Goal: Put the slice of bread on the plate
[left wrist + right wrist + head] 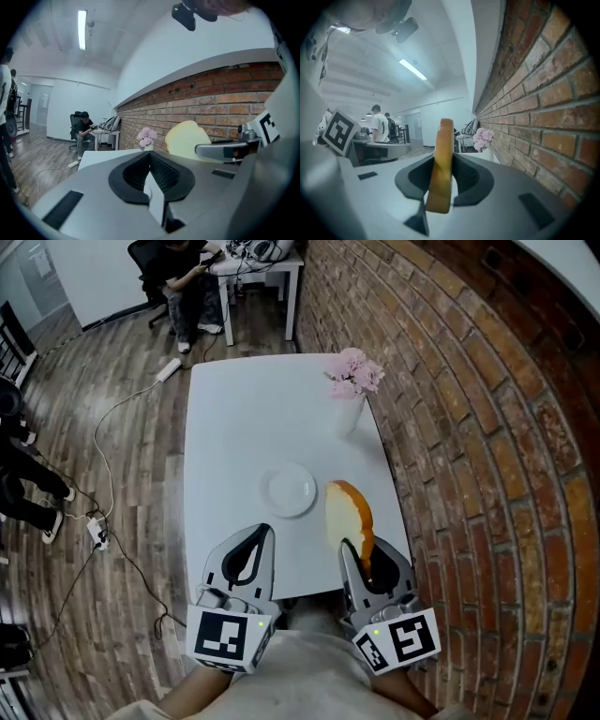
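I have the right gripper [356, 551] clamped on the slice of bread [347, 512], its pads pressing both flat faces. The slice stands on edge and sticks out ahead of the jaws over the desk [234, 418]. Its face is pale cream, its top is rounded, and a golden-brown crust runs round the rim. From the right gripper view I see it edge-on as a narrow orange-brown strip.

The left gripper [265, 531] has its jaws together with nothing between them. It sits just beside the right one, at the desk's near edge.

The plate [289, 490] is white and round. It lies just ahead of the left gripper and to the left of the bread's far end, close to the slice but apart from it.

To the right of the right gripper the desk edge runs close along the brick wall [469, 427], so room is tight there. Well ahead of that gripper, near the same edge, a white vase [349, 414] holds pink flowers [353, 371]. Ahead of the left gripper, beyond the plate, the desk top is open. To its left, past the desk edge, is a wooden floor [103, 427] with a cable [111, 474].

The print I can make out is the black-and-white square markers on the left cube [228, 636] and the right cube [403, 638].
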`<state>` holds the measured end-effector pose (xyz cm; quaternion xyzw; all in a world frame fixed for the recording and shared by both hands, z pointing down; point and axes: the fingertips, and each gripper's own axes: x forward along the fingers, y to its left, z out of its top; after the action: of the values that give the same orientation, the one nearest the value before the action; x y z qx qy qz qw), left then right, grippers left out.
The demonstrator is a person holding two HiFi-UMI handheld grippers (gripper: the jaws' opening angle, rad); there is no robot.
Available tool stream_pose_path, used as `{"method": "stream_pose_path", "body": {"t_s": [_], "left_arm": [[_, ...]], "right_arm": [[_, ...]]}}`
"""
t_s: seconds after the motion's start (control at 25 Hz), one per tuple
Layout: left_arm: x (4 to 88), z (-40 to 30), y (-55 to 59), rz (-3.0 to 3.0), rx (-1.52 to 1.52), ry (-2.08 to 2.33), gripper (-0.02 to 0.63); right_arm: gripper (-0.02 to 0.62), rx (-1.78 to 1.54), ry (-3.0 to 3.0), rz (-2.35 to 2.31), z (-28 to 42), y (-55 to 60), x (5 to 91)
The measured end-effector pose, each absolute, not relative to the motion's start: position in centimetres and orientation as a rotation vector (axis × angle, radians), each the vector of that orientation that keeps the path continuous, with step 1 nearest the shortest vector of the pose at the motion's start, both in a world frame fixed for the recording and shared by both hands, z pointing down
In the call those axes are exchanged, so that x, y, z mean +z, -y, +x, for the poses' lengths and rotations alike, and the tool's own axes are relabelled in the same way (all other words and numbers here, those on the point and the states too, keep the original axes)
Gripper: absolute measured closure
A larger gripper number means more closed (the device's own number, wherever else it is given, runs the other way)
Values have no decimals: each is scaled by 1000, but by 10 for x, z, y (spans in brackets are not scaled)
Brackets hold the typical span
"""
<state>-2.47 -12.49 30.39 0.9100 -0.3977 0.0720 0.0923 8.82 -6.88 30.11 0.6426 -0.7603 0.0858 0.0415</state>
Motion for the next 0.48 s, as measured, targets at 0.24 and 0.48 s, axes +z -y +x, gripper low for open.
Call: {"method": "stream_pose_path", "body": {"t_s": [0.24, 0.48], "left_arm": [[317, -26, 142, 2668, 226, 1198, 595], [321, -14, 151, 2653, 229, 1170, 595]], "right_arm": [[495, 238, 2329, 1885, 92, 93, 313], [497, 296, 2379, 1799, 97, 113, 320]]}}
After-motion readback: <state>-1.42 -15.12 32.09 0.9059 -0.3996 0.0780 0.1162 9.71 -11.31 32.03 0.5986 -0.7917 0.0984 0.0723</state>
